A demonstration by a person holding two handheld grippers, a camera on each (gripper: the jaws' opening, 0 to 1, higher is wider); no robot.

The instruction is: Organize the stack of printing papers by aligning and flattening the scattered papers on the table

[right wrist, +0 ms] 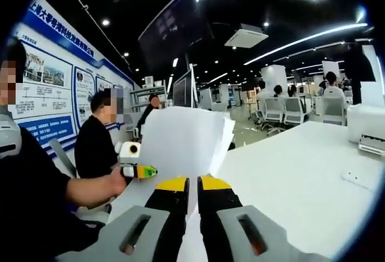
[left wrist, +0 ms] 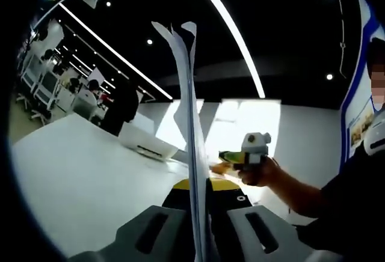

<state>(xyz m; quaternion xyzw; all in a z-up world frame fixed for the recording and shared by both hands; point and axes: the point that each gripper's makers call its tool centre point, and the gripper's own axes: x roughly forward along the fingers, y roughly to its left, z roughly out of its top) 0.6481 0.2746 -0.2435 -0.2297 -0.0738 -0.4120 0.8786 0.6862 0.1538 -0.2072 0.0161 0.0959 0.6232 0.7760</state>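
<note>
A stack of white printing papers [left wrist: 191, 124] stands upright and edge-on in the left gripper view, its top corners fanned apart. My left gripper [left wrist: 201, 185] is shut on its lower edge. In the right gripper view the same papers [right wrist: 180, 142] face me broadside above the white table [right wrist: 289, 166], and the left gripper [right wrist: 144, 170] pinches their left edge. My right gripper [right wrist: 193, 181] sits just in front of the sheets, jaws shut with a thin slit and nothing gripped. It also shows as the right gripper [left wrist: 225, 155], a little to one side of the stack.
A white printer [left wrist: 147, 142] rests on the table [left wrist: 90, 178]; it is the printer [right wrist: 367, 127] at the far right. A small flat white object [right wrist: 361, 181] lies near it. A person in black [right wrist: 96, 142] sits beside a wall poster. Office chairs [right wrist: 283, 109] stand behind.
</note>
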